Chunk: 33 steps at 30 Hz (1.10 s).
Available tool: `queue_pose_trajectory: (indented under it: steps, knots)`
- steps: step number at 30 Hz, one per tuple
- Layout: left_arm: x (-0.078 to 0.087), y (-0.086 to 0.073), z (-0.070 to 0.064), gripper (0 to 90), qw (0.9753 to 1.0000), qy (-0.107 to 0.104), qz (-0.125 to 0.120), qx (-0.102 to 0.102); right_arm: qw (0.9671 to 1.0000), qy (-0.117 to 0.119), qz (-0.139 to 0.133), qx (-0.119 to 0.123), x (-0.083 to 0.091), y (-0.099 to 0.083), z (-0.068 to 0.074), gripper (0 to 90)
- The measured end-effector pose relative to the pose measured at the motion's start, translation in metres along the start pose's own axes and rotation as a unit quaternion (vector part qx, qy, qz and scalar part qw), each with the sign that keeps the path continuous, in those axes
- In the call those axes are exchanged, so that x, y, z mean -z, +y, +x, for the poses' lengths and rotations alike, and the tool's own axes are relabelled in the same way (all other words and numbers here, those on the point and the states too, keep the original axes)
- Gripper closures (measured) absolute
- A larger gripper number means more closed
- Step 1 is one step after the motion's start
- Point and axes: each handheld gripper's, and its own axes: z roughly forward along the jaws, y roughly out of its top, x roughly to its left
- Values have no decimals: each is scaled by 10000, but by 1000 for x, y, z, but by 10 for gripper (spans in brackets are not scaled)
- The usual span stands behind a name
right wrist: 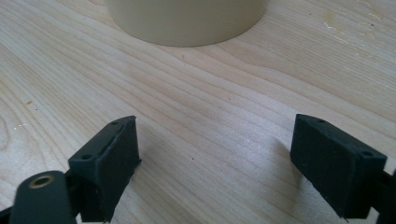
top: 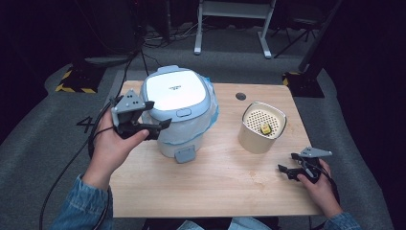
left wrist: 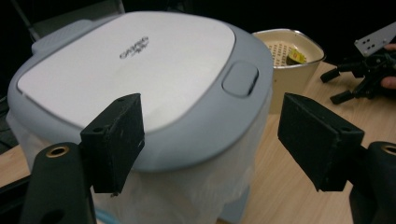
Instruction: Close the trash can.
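A small bin with a white and grey-blue lid (top: 174,91) stands at the table's back left. It is lined with a white plastic bag and has a grey pedal (top: 184,155) at its front. My left gripper (top: 160,113) is open at the bin's left side, its jaws level with the lid rim (left wrist: 187,144) and nothing between them. The lid's push button (left wrist: 240,78) faces me. A cream container (top: 262,127) with a perforated insert holds a small yellow item (top: 265,128). Low over the wood, short of the container's base (right wrist: 187,18), my right gripper (top: 286,162) is open and holds nothing.
The wooden table (top: 215,177) has a round cable hole (top: 241,96) at the back. Grey carpet surrounds it, with white desk legs (top: 197,33) and black stands with yellow-black tape (top: 76,79) behind. A cable trails off the table's left edge.
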Motion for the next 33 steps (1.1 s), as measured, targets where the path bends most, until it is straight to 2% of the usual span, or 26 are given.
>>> queue_pose_trajectory:
  steps: [6,14,19,24,27,33]
  knots:
    - [7,-34,-4,214,9999,11,21,140,10000,-4,2,2,0,0,0,154]
    - [-3,-72,-2,201,9995,98,160,264,10000,-5,2,0,0,0,0,153]
    - [-7,-91,-2,196,9991,137,134,365,10000,-5,2,0,0,0,0,154]
    - [-12,-114,-3,194,9982,133,172,565,10000,-6,1,1,0,0,0,153]
    - [-15,-123,-2,194,9976,132,189,655,10000,-5,1,0,0,0,0,153]
    - [-23,-138,-1,196,9963,112,392,760,10000,-3,1,0,0,0,0,153]
